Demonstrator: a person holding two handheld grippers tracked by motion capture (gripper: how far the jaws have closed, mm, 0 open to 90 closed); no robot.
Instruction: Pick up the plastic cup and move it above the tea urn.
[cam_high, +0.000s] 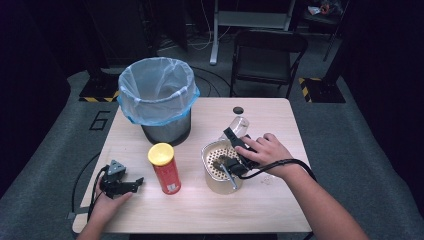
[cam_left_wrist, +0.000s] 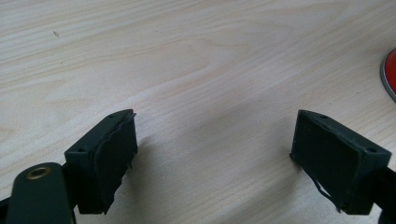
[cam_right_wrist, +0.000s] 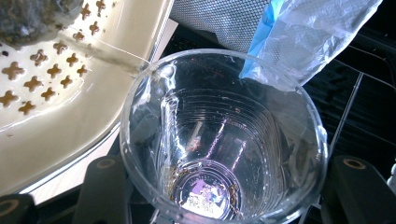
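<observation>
My right gripper is shut on a clear plastic cup, tipped on its side over a cream perforated strainer bowl. In the right gripper view the cup sits between the jaws of the gripper. Its rim meets the strainer's edge, and only residue lies at its bottom. A dark wet lump lies in the strainer. At the table's left front my left gripper rests open on the wood, nothing between its jaws. A red can with a yellow lid stands just to its right.
A metal bin lined with a clear bag stands at the back left of the table; its bag is just beyond the cup. A small black disc lies near the far edge. A folding chair stands behind the table.
</observation>
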